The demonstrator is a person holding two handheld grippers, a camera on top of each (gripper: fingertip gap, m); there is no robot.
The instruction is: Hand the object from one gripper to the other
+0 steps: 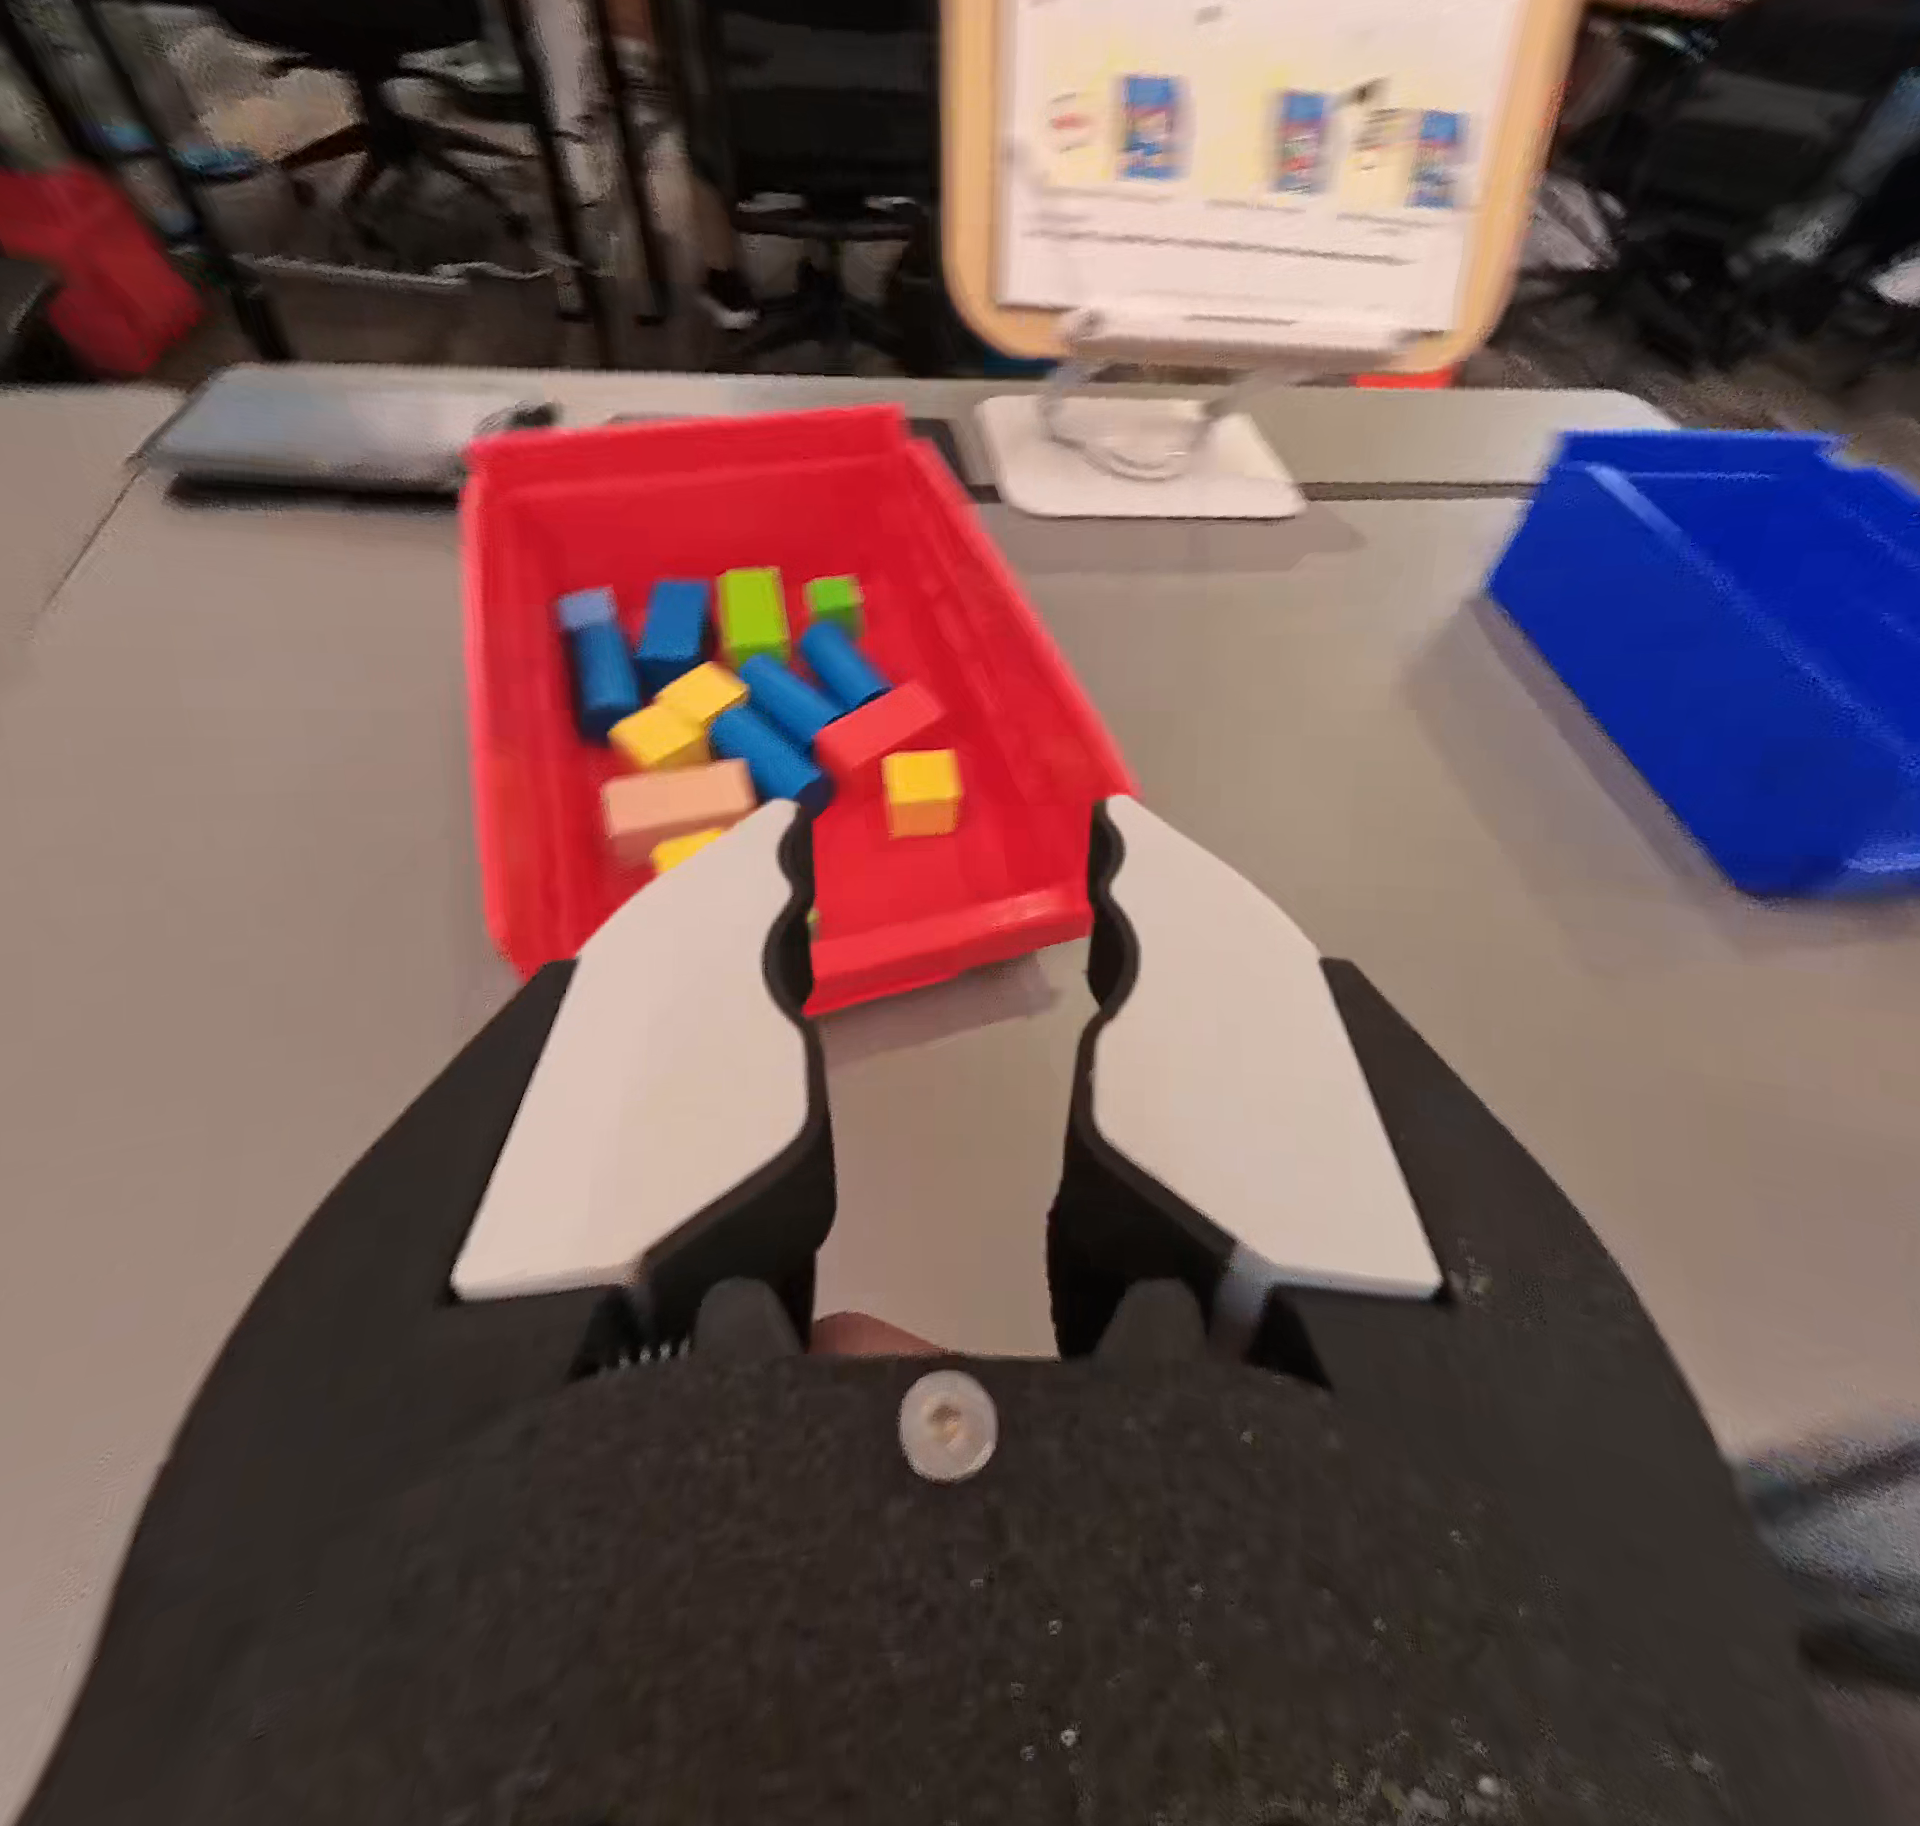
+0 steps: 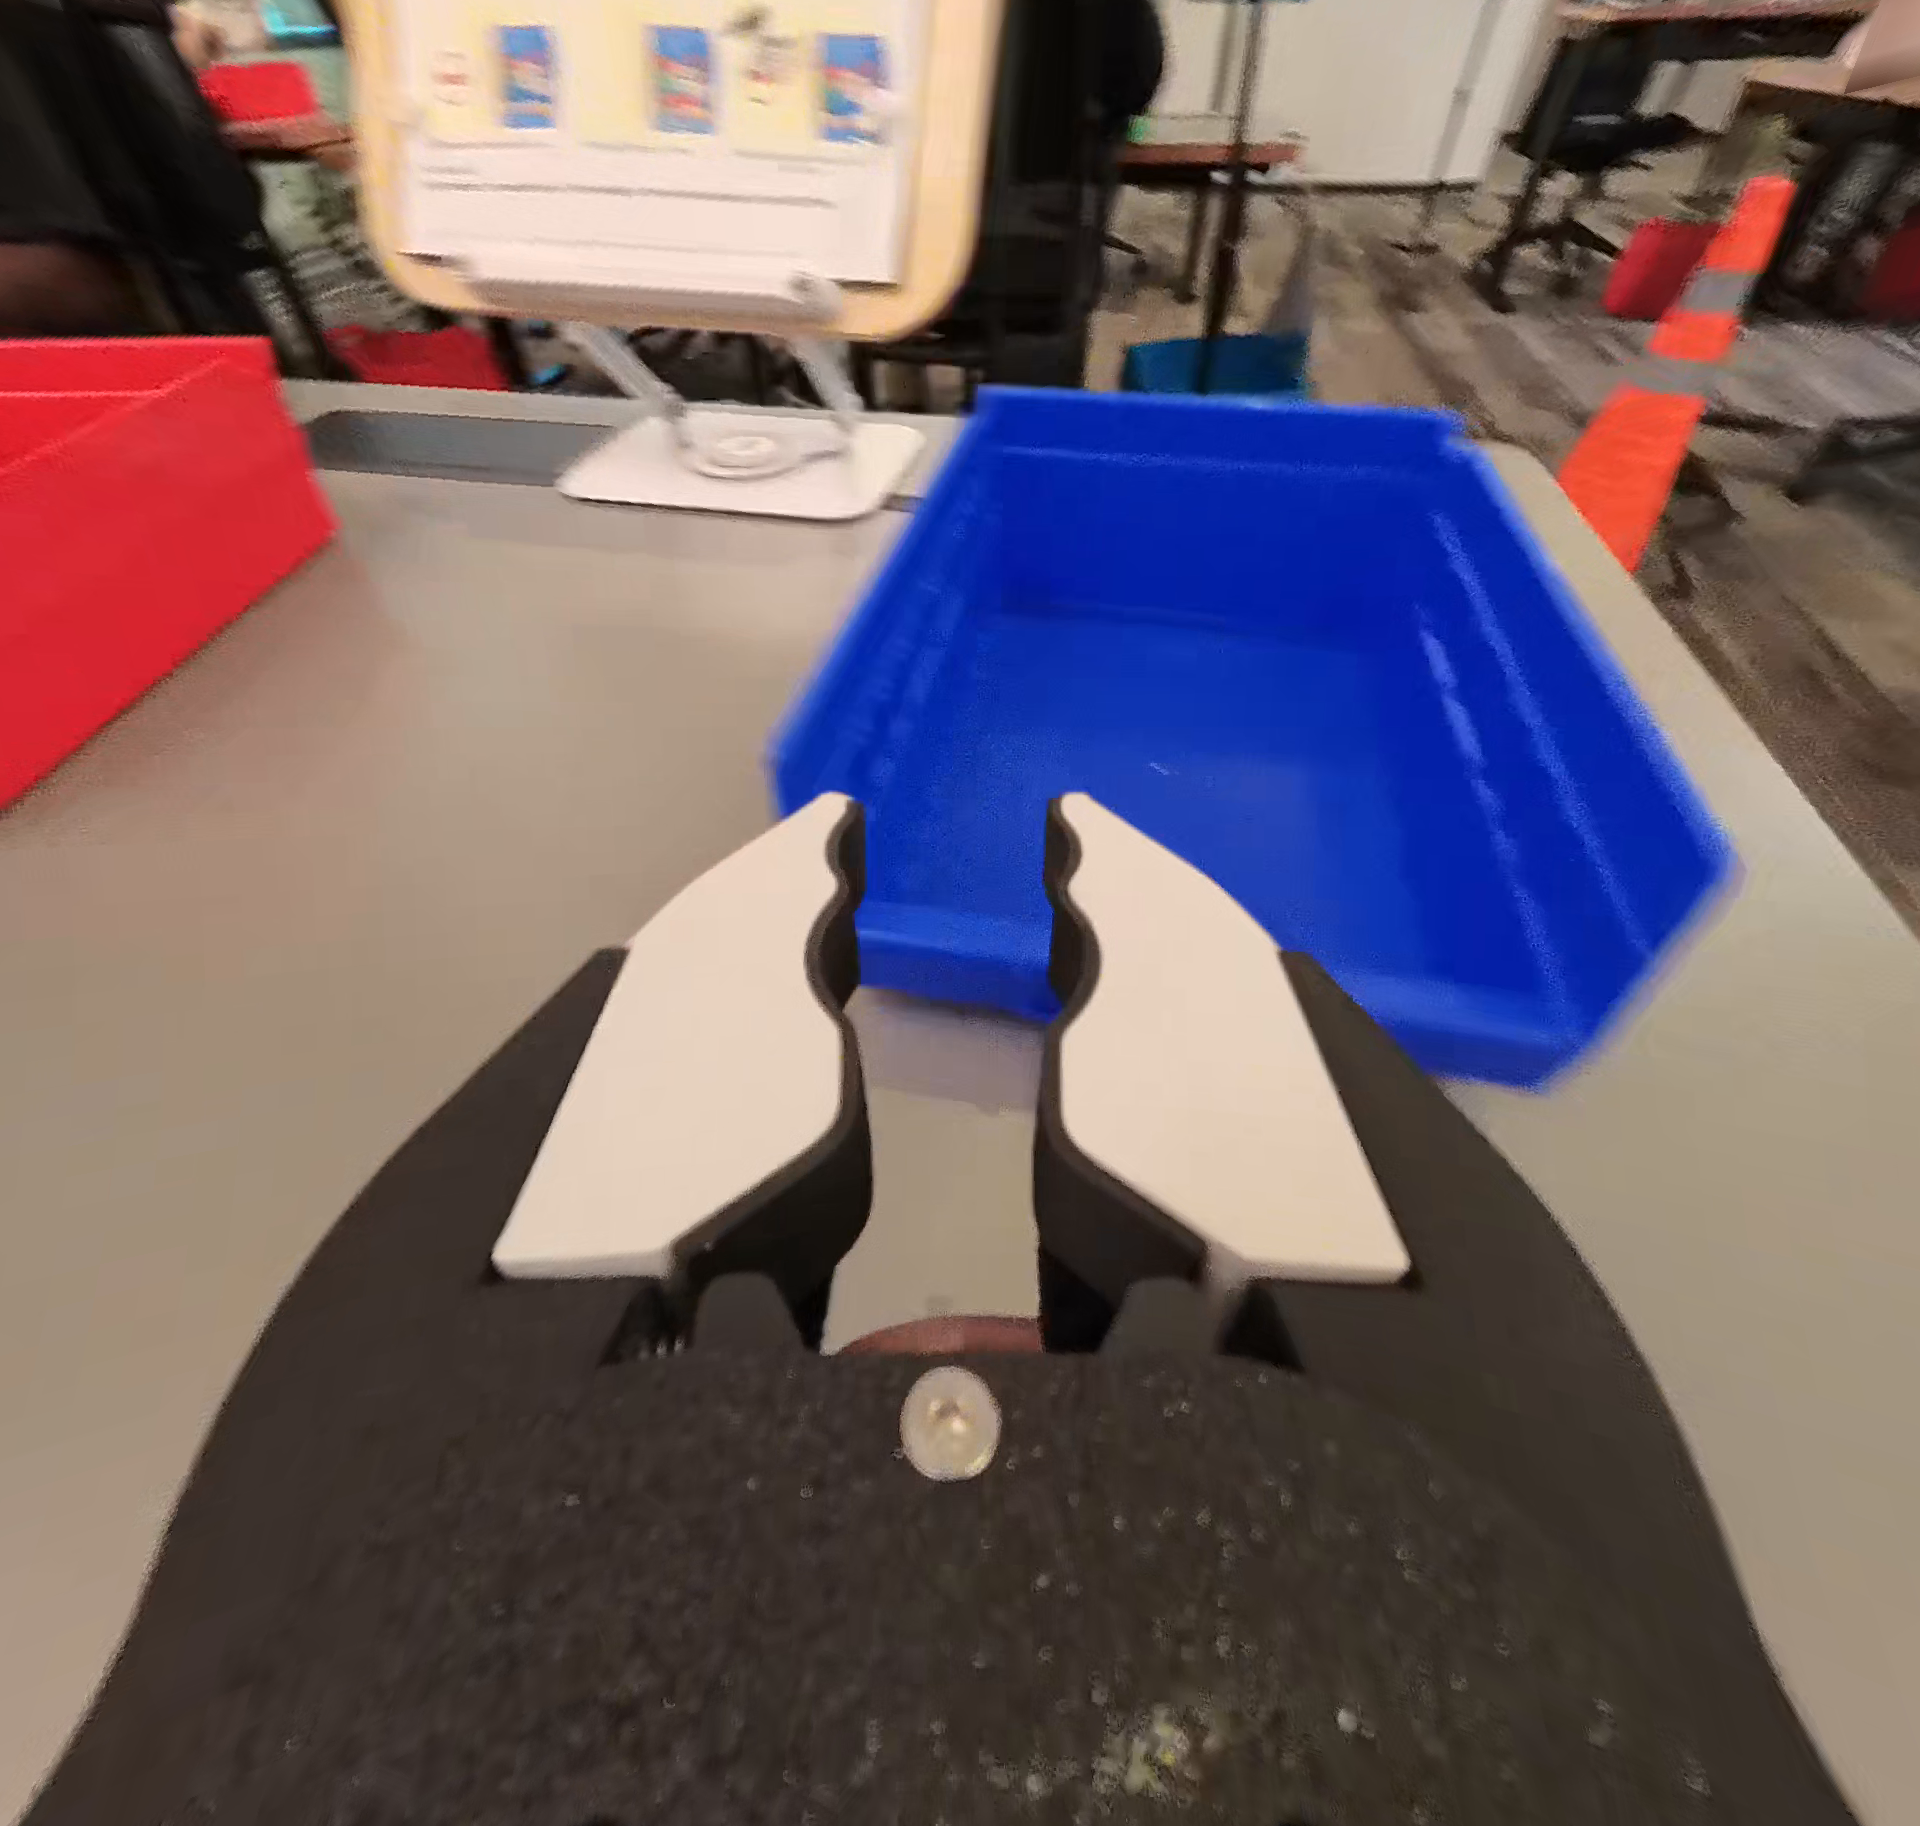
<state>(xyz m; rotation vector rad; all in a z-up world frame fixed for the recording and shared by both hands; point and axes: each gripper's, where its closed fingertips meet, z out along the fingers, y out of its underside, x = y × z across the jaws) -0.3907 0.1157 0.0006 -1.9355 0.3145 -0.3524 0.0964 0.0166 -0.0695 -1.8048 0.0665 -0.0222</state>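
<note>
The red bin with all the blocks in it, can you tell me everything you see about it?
The red bin looks like smooth plastic, open on top, with tall back and side walls and a low front lip. It sits flat on the grey table, turned a bit askew. Inside lies a loose pile of coloured blocks: blue cylinders, green, yellow, red and tan pieces. The open left gripper hovers before its front edge, holding nothing. In the right wrist view only its outer side shows, at far left.

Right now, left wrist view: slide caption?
Open left gripper poised empty over the red bin of coloured blocks; blue bin waits rightward.
</note>
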